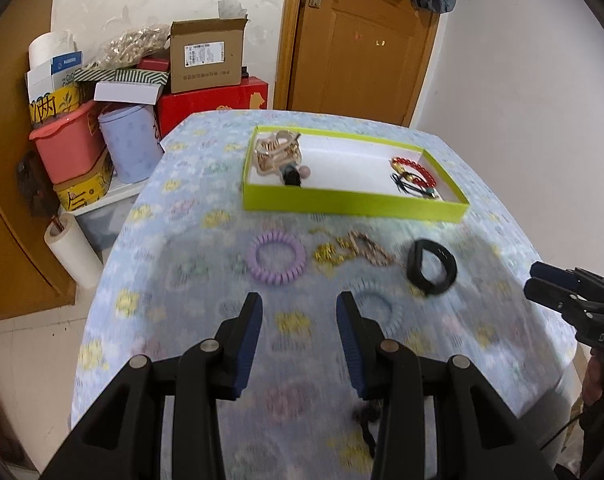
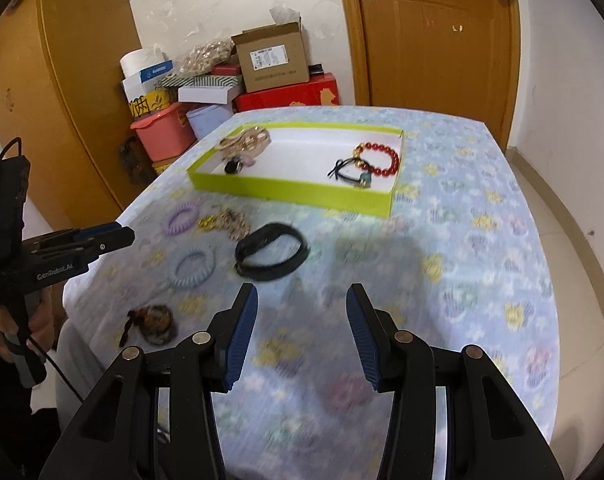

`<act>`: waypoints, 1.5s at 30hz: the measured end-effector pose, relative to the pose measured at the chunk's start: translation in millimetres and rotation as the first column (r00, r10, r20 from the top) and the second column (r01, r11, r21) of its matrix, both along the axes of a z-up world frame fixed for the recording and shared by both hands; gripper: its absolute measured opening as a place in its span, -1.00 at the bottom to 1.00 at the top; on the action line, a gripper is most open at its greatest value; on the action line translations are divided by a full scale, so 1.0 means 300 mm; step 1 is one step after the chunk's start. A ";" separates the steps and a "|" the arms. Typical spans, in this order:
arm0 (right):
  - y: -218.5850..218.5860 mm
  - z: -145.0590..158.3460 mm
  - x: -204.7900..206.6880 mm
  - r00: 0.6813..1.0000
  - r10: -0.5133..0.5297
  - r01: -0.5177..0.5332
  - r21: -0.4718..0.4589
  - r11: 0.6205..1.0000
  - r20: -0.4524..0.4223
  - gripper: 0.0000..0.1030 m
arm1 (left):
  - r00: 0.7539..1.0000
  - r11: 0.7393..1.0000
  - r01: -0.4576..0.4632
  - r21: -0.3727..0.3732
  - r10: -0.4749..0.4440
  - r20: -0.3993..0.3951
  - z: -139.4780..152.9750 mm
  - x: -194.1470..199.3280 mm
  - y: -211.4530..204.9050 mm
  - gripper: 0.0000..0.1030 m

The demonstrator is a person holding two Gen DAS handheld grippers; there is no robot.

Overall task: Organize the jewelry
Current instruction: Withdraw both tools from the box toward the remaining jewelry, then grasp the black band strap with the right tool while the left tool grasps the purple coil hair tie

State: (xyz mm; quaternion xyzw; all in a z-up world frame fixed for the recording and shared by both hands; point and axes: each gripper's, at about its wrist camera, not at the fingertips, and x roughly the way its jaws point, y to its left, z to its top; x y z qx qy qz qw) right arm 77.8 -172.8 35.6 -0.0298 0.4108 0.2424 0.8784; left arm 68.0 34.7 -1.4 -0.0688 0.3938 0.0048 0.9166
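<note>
A lime-green tray (image 1: 354, 200) (image 2: 293, 192) sits at the far side of the table; it holds gold chains (image 1: 275, 152) at its left end and a red bead bracelet (image 1: 416, 168) (image 2: 380, 158) with a black hair tie at its right. In front of it lie a purple coil hair tie (image 1: 276, 258) (image 2: 180, 218), a gold chain pile (image 1: 352, 250) (image 2: 225, 220), a black band (image 1: 432, 270) (image 2: 271, 254) and a blue coil hair tie (image 1: 376, 308) (image 2: 193, 266). My left gripper (image 1: 297, 340) is open and empty above the near table. My right gripper (image 2: 302, 336) is open and empty.
A dark brown hair tie (image 2: 153, 322) lies near the table's left edge. The table has a floral blue cloth (image 2: 462, 240). Boxes, tins and a pink bin (image 1: 67, 144) are stacked beyond the left edge. A wooden door (image 1: 362, 36) stands behind.
</note>
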 end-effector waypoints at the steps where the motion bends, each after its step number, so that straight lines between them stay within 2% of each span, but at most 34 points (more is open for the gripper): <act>1: 0.001 -0.002 -0.009 1.000 0.000 0.000 0.001 1.000 0.001 -0.08 | 1.000 1.000 0.000 0.002 0.000 0.000 -0.003 -0.013 -0.003 -0.22; 15: 0.020 -0.027 -0.016 0.999 -0.009 0.009 0.015 1.000 -0.042 -0.08 | 1.000 1.000 -0.016 -0.018 0.016 -0.002 -0.014 -0.021 0.007 -0.22; 28: 0.079 -0.055 0.064 0.996 -0.027 0.030 0.037 0.999 -0.085 -0.09 | 0.998 0.997 -0.056 -0.050 0.055 -0.025 -0.054 0.045 0.058 -0.22; 34: 0.115 -0.094 0.123 0.990 -0.057 0.064 0.051 0.997 -0.129 -0.19 | 0.994 0.993 -0.099 -0.071 0.096 -0.043 -0.076 0.103 0.098 -0.22; 43: 0.152 -0.147 0.199 0.981 -0.096 0.105 0.042 0.994 -0.168 -0.29 | 0.989 0.991 -0.122 -0.052 0.117 -0.093 -0.131 0.214 0.100 -0.26; 45: 0.165 -0.147 0.211 0.982 -0.102 0.106 0.017 0.994 -0.160 -0.43 | 0.987 0.991 -0.127 -0.040 0.122 -0.102 -0.141 0.234 0.097 -0.32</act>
